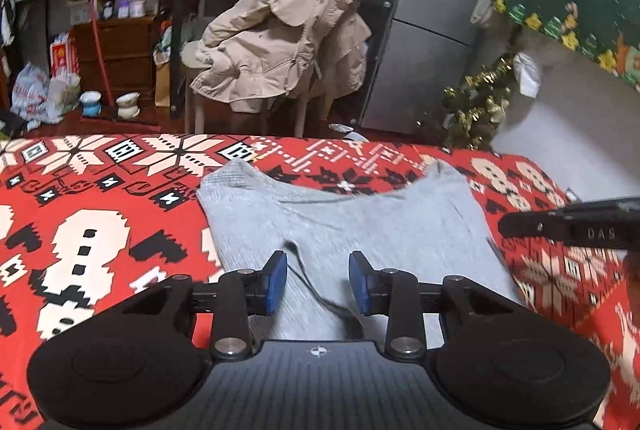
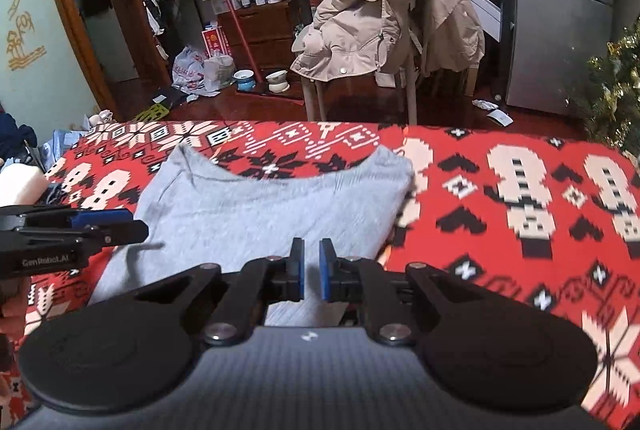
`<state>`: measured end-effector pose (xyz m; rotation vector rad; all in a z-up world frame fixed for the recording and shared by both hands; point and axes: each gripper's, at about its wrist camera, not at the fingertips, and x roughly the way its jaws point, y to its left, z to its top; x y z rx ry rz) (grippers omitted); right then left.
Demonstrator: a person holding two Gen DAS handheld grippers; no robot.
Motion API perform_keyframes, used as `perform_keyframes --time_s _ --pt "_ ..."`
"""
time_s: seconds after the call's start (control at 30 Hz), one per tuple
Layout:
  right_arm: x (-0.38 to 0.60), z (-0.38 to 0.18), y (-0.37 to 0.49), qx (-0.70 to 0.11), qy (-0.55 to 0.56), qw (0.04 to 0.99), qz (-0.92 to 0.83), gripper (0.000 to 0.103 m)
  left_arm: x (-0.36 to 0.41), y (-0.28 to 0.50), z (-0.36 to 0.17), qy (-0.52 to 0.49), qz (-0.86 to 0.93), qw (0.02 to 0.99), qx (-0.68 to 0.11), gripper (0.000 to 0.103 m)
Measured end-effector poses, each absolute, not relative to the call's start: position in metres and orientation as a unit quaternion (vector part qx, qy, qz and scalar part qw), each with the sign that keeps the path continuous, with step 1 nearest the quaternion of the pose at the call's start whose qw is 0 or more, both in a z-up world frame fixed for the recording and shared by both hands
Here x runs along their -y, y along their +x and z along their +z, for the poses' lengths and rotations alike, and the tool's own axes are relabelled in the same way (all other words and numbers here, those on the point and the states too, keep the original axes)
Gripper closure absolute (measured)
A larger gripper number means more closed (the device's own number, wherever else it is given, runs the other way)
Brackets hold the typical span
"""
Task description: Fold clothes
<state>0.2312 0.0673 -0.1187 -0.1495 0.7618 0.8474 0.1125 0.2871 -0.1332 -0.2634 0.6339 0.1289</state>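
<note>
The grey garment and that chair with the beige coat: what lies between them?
In both views, bare red patterned blanket beyond the grey garment, then dark floor up to the coat-draped chair.

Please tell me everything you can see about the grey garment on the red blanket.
The grey garment is a soft, ribbed-looking knit lying flat on the red patterned blanket. Its far edge curves inward between two raised corners. A dark fold line runs along its near part. Its outline is narrow with straight sides. The left gripper and right gripper are over its near end, both open, holding nothing.

R gripper [image 2: 311,268] empty, over grey garment [image 2: 256,206]
</note>
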Motion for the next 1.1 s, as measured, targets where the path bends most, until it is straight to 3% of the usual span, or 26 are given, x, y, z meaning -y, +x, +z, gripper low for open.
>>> perform_keyframes --time_s 0.13,0.23,0.83,1.1 --pt "-0.077 -0.119 0.241 -0.356 -0.08 0.839 0.404 0.093 -0.293 0.122 -0.137 -0.129 0.069 0.938 -0.314 0.071" --pt "-0.084 -0.119 0.244 -0.355 -0.078 0.837 0.409 0.093 -0.296 0.122 -0.137 -0.128 0.073 0.939 -0.31 0.099" --pt "-0.213 -0.152 0.191 -0.371 -0.09 0.769 0.514 0.097 -0.319 0.084 -0.139 -0.135 0.086 0.937 -0.309 0.097" --pt "-0.21 -0.137 0.191 -0.359 -0.078 0.775 0.514 0.097 -0.317 0.076 -0.133 -0.137 0.07 0.943 -0.295 0.097"
